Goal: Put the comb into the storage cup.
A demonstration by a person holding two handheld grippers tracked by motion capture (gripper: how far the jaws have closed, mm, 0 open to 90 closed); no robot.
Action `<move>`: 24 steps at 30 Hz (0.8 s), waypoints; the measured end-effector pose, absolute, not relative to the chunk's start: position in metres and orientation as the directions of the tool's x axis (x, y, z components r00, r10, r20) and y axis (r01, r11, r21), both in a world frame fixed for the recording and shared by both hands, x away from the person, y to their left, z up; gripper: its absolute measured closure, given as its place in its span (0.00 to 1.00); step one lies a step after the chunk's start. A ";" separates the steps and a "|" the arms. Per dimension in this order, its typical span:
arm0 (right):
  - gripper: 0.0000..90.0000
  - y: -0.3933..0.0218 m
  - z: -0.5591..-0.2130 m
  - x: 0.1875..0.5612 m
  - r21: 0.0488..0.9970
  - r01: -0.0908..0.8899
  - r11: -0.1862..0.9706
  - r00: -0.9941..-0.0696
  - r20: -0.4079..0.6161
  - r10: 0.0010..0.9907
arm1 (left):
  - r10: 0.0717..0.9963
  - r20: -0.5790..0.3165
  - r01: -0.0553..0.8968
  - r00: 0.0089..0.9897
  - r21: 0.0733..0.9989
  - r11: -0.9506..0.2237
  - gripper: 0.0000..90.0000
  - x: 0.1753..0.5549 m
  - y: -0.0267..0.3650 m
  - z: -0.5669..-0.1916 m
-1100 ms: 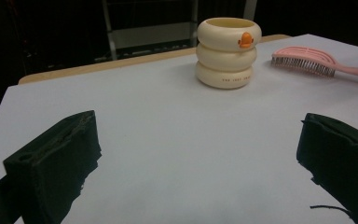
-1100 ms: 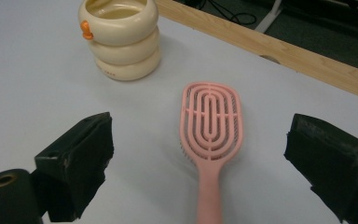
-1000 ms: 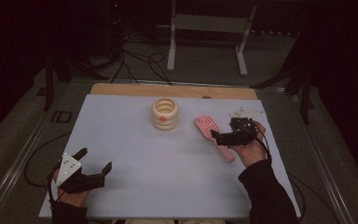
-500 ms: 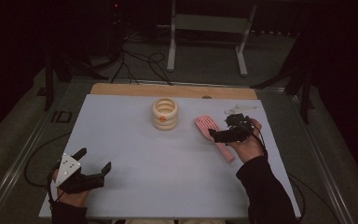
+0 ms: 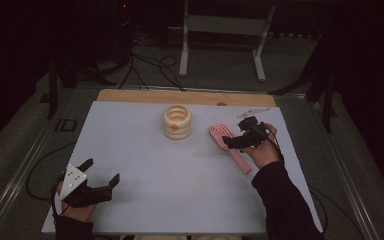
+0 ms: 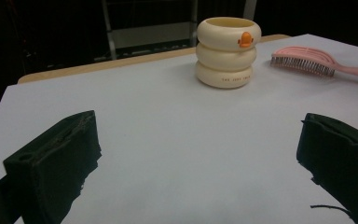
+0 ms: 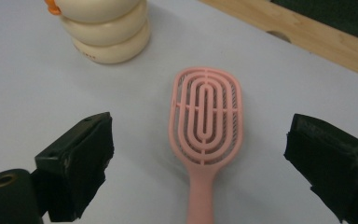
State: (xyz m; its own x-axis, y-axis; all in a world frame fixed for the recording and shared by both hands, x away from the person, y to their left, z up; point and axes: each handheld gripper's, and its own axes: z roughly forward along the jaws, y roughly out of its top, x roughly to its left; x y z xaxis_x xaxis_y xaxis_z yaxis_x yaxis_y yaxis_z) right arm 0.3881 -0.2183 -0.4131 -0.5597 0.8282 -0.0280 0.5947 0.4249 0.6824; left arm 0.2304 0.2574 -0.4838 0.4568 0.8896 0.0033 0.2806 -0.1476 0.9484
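The right gripper hangs over the pink hairbrush on the right half of the white table, jaws spread wide and holding nothing. In the right gripper view the hairbrush lies bristles down, centred between the two jaws, its oval head pointing away from the gripper and its handle running back toward the camera. Its long axis therefore runs along the gripper's line of sight and across the jaws' closing line, so a straight descent should, in this inspector's judgement, bring the jaws onto the neck or handle from either side. From the high view the handle slants toward the person's right hand.

The left gripper rests low at the near left corner, jaws likewise wide apart and empty, well apart from the brush; the right hand is plainly nearer.

A cream ringed cup with an orange mark stands upright just beside the brush head, to its left, not touching. It lies clear of the jaws' closing path. Nothing else obstructs the approach.
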 end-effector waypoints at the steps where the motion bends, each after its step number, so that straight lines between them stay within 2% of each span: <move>1: 0.08 -0.218 -0.414 0.390 0.676 0.601 0.426 -0.559 -0.025 0.829 | 0.890 0.002 0.281 0.456 0.948 -0.146 0.00 0.230 0.257 -0.484; 24: 0.09 -0.214 -0.434 0.417 0.541 0.688 0.484 -0.567 -0.015 0.823 | 0.888 0.002 0.282 0.460 0.948 -0.148 0.00 0.231 0.257 -0.484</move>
